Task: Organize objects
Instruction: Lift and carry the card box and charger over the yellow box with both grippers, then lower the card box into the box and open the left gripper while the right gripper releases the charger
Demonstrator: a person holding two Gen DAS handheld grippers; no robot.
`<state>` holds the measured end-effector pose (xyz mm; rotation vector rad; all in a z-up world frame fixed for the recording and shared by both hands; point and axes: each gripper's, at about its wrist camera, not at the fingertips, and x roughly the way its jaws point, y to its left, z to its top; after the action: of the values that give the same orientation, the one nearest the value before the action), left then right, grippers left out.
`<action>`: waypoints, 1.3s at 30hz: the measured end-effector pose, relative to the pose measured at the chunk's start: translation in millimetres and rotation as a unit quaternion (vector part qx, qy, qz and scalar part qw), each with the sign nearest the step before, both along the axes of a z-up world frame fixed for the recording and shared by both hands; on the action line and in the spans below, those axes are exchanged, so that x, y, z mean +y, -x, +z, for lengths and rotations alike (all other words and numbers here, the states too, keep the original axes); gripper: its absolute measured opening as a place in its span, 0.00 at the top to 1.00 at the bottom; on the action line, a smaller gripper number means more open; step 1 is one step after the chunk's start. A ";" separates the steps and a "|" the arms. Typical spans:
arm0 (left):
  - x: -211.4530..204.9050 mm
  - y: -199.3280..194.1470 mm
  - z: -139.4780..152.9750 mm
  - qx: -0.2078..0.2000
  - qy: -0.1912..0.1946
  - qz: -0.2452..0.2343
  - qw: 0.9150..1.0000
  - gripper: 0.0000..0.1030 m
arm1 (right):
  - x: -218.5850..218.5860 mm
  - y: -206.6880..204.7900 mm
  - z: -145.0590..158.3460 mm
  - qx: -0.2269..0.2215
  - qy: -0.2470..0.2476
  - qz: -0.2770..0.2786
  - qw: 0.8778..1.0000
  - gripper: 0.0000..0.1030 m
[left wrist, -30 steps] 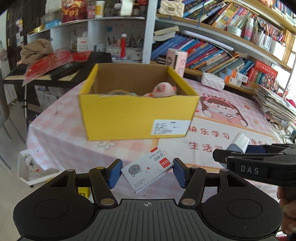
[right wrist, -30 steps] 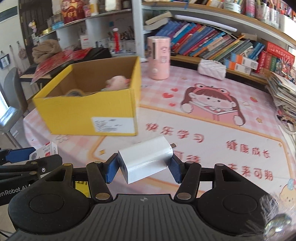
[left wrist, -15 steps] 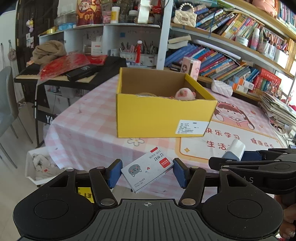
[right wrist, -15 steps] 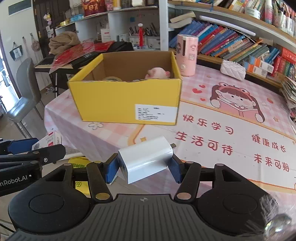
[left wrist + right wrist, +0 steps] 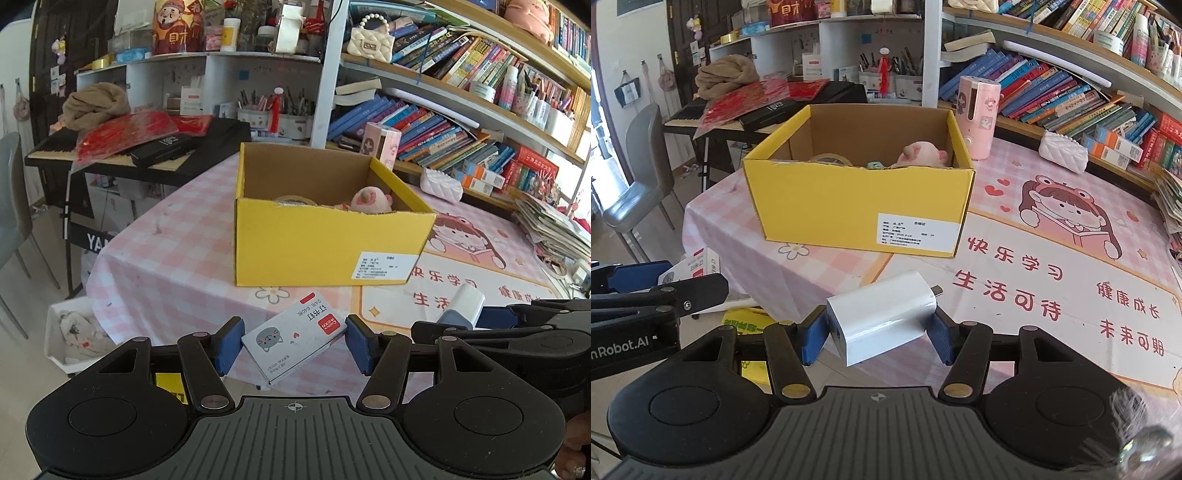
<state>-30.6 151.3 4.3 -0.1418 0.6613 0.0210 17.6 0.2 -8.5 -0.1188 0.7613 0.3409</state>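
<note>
My left tool [image 5: 293, 341] gripping a staples box [image 5: 295, 336], right tool [image 5: 877, 330] clamping a white charger [image 5: 882, 317], yellow box [image 5: 860, 199] mid-frame on the bench [image 5: 1034, 236]

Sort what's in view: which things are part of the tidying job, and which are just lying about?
Job:
left gripper holding staples box
right gripper holding white charger
yellow box

Lying about:
pink canister
white pouch
books

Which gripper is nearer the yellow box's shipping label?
Right, though narrowly. Right gripper sits roughly in front of the shipping label; left gripper is off toward the yellow box's opposite corner.
</note>
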 end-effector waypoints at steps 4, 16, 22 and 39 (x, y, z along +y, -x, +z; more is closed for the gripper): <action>4.2 -12.7 6.5 -0.010 -0.006 0.010 1.000 0.43 | 0.9 -13.9 4.6 -0.014 -0.009 -0.002 1.000 0.47; 0.5 -89.1 33.2 -0.056 -0.037 0.021 0.997 0.43 | 2.1 -94.0 44.0 -0.096 -0.032 0.007 0.995 0.47; -9.6 -131.9 31.2 -0.054 -0.053 0.022 0.997 0.43 | -1.4 -139.3 55.8 -0.115 -0.042 0.015 0.992 0.47; -30.7 -207.9 -10.3 0.055 -0.073 0.018 0.996 0.43 | 18.9 -228.9 27.2 -0.049 -0.028 0.092 0.994 0.47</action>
<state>177.4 120.6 -6.0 -0.0106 0.7650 0.1115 246.4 19.1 18.7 -0.1515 0.6435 0.5277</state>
